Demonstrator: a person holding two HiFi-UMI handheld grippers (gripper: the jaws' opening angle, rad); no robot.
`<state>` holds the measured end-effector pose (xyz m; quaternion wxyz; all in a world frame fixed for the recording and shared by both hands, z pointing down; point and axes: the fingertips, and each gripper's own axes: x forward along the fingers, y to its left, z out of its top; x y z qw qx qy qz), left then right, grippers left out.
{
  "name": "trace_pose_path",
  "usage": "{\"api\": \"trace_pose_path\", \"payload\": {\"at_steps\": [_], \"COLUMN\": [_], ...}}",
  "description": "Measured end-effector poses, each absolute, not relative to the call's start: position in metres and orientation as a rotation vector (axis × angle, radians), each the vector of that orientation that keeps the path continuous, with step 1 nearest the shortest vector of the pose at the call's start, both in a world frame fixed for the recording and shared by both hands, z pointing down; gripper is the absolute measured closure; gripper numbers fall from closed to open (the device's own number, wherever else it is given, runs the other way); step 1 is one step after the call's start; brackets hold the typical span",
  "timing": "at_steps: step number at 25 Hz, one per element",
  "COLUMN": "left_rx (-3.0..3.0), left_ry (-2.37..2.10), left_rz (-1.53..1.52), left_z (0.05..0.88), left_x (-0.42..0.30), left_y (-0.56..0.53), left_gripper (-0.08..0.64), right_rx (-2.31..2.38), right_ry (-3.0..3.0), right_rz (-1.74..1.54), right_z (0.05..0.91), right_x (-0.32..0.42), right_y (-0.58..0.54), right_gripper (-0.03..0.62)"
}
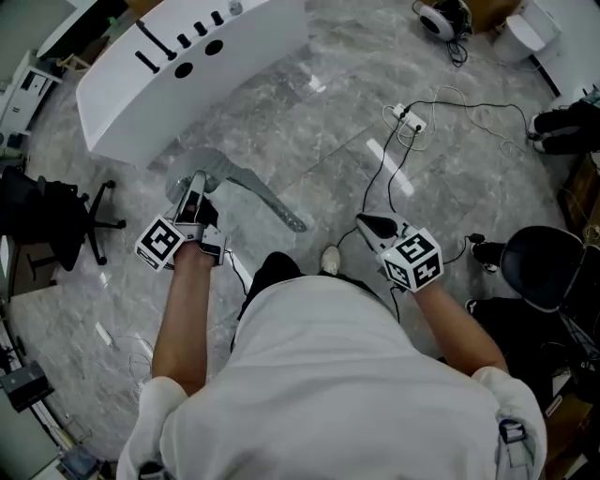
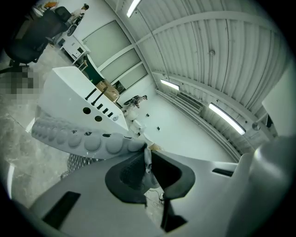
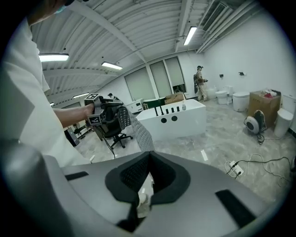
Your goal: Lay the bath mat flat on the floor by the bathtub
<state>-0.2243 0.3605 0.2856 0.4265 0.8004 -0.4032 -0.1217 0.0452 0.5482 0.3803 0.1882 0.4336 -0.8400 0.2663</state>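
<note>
A grey translucent bath mat (image 1: 253, 192) with suction bumps on one face hangs in the air, stretched between my two grippers above the marble floor. My left gripper (image 1: 195, 184) is shut on one end; the bumpy mat (image 2: 88, 141) runs straight into its closed jaws (image 2: 144, 150). In the right gripper view the mat (image 3: 136, 129) slopes down from the left gripper into my right gripper (image 3: 148, 155), which looks shut on its other end. In the head view the right gripper (image 1: 364, 221) is at mid-right. The white bathtub (image 1: 187, 66) stands ahead on the left.
A black office chair (image 1: 56, 220) stands at the left and another black chair (image 1: 544, 267) at the right. A power strip with loose cables (image 1: 409, 117) lies on the floor ahead right. A round fan (image 1: 445, 19) and a toilet (image 1: 520, 33) are farther back.
</note>
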Motion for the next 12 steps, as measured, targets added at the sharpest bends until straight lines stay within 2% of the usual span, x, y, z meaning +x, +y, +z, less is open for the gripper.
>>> {"api": "trace_pose_path", "payload": {"at_steps": [3, 4, 5, 12], "left_rx": [1.986, 1.990, 1.994, 1.960], "left_ry": [-1.026, -1.007, -0.979, -0.842], "left_rz": [-0.268, -0.270, -0.277, -0.288], "left_z": [0.288, 0.287, 0.287, 0.306], "left_x": [-0.192, -0.178, -0.162, -0.076], "left_y": [0.335, 0.324, 0.313, 0.239], "left_gripper": [0.509, 0.509, 0.509, 0.509], "right_rx": [1.259, 1.271, 1.283, 1.368], "right_ry": [-2.361, -2.362, -2.363, -2.316], "right_rz": [0.772, 0.782, 0.793, 0.882], "right_z": [0.380, 0.380, 0.381, 0.397], "right_x": [0.067, 0.074, 0.080, 0.122], "right_y": [0.532, 0.525, 0.518, 0.463], "right_gripper": [0.574, 0.537, 0.528, 0.531]}}
